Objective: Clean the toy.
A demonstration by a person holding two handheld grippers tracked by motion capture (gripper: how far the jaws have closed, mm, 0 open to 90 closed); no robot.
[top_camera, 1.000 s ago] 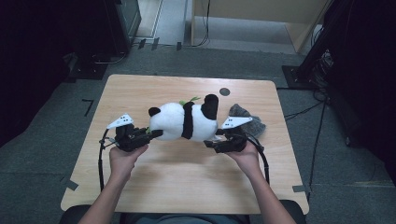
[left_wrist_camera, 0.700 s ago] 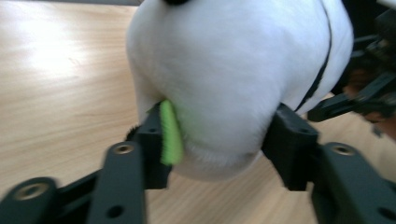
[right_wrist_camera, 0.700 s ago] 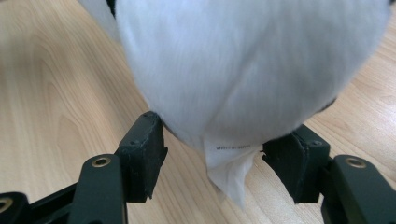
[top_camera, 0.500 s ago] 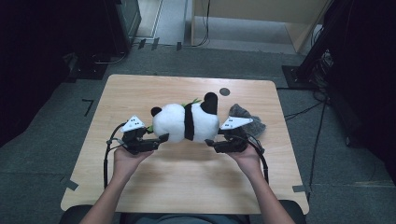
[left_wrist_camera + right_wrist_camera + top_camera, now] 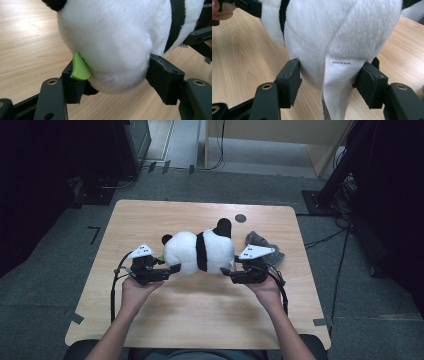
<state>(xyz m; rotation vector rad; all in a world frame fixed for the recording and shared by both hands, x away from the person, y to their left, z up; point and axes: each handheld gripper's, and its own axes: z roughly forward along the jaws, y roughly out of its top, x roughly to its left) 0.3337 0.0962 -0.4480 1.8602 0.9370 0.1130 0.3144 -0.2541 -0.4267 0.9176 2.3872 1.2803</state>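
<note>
- The plush panda (image 5: 200, 251) lies on its side near the middle of the wooden tabletop (image 5: 200, 320), its long axis running from your left to your right.
- Your left hand-held gripper (image 5: 167, 269) sits at the panda's left end. In the left gripper view both black pads press into the white fur (image 5: 112, 45), one on each flank, so the jaws pinch the plush panda.
- The left jaws have just been opening from fully closed, and the panda's rounded end is now between them.
- A small green felt piece (image 5: 80, 68) hangs from the fur just above the near pad (image 5: 73, 82) of the left hand-held gripper and touches it.
- Your right hand-held gripper (image 5: 231, 271) sits at the panda's right end. In the right gripper view its two pads bear against the white body (image 5: 342, 30) on both sides, so these jaws also pinch the plush panda.
- The right jaws have just been closing slightly on the panda.
- A white sewn-in label (image 5: 335, 85) hangs down from the body between the right pads (image 5: 289, 80).
- A black band (image 5: 201, 252) crosses the panda's middle, between the two grippers.
- A grey cloth object (image 5: 265, 245) lies on the tabletop just behind your right hand (image 5: 265, 287).
- A small dark round mark (image 5: 240, 218) shows on the tabletop beyond the panda, well apart from both grippers.
</note>
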